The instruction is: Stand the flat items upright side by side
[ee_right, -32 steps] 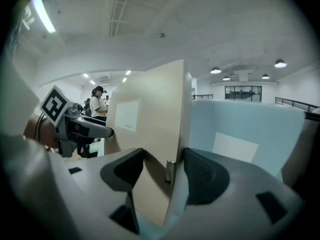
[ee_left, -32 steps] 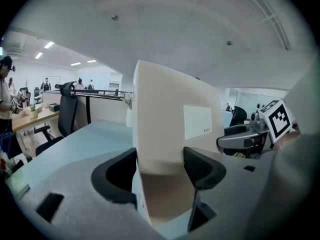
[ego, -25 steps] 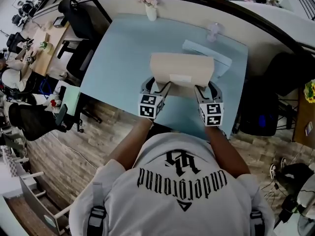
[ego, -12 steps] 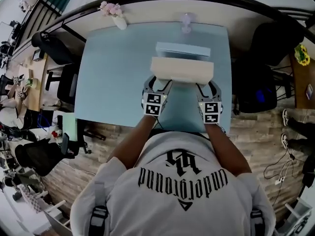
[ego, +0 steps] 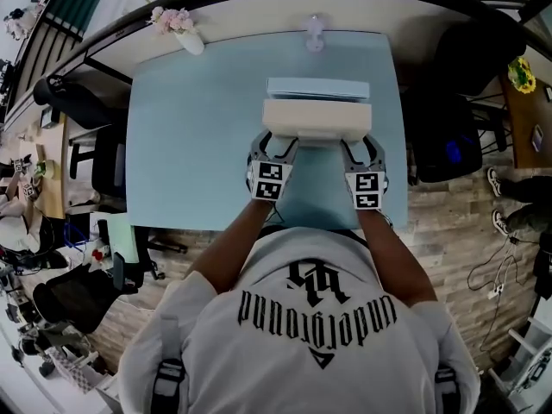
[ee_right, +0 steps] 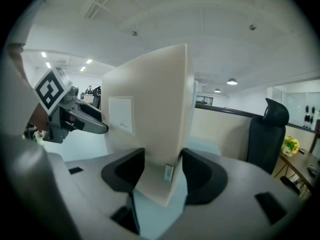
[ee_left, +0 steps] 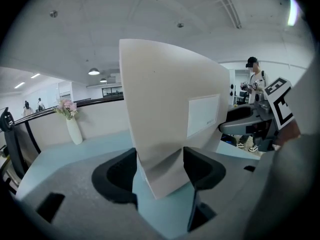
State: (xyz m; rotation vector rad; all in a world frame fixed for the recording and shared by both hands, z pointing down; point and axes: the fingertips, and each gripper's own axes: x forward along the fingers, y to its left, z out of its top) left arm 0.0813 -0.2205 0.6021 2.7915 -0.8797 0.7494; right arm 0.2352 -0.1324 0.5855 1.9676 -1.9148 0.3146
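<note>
**Beige box (ego: 316,121) tipped upright beside its neighbour**

The left gripper (ego: 278,147) clamps the box's lower left corner, its jaws having just tightened a little. The right gripper (ego: 358,149) clamps the lower right corner. Within the last second the box has swung from tilted to upright and sunk toward the table (ego: 198,145), just in front of the white box (ego: 317,88) standing there. Setting it down looks like the next step.

- beige box (ego: 317,119): smooth, matt cardboard, with a white paper label (ee_left: 202,115).
- table (ego: 198,136): pale blue top, smooth, faint sheen.
- left gripper (ego: 276,147): matt grey plastic body, matt black pads (ee_left: 117,176).
- floor (ego: 448,231): wood-look planks.
</note>
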